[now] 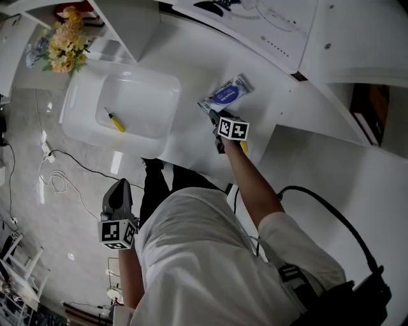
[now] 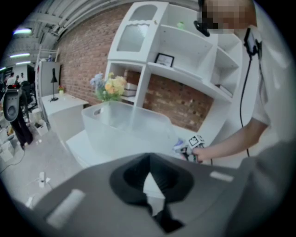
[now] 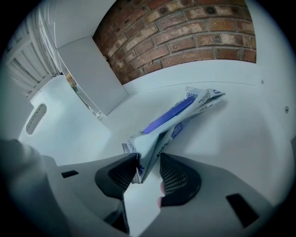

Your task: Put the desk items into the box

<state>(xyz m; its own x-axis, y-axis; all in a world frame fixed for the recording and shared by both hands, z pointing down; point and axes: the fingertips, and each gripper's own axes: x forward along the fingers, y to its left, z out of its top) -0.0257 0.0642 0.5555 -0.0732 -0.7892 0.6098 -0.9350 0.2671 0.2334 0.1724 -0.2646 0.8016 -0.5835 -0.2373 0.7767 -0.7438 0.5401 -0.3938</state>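
A white and blue packet [image 1: 226,93] [image 3: 175,115] lies on the white desk [image 1: 191,57], to the right of a translucent box [image 1: 76,105] [image 2: 125,122]. A yellow pen [image 1: 115,120] lies inside the box. My right gripper [image 1: 212,114] [image 3: 149,166] is down at the packet's near end. That end sits between its jaws, which stand wide; one pad touches it and the other shows a small gap. My left gripper [image 1: 120,186] [image 2: 149,159] hangs off the desk below the box, its fingertips together with nothing in them.
A bunch of yellow flowers [image 1: 64,44] stands behind the box's far left corner. White shelves [image 2: 185,51] rise at the back of the desk. A printed sheet [image 1: 255,19] lies further along it. Cables [image 1: 57,178] trail on the floor at the left.
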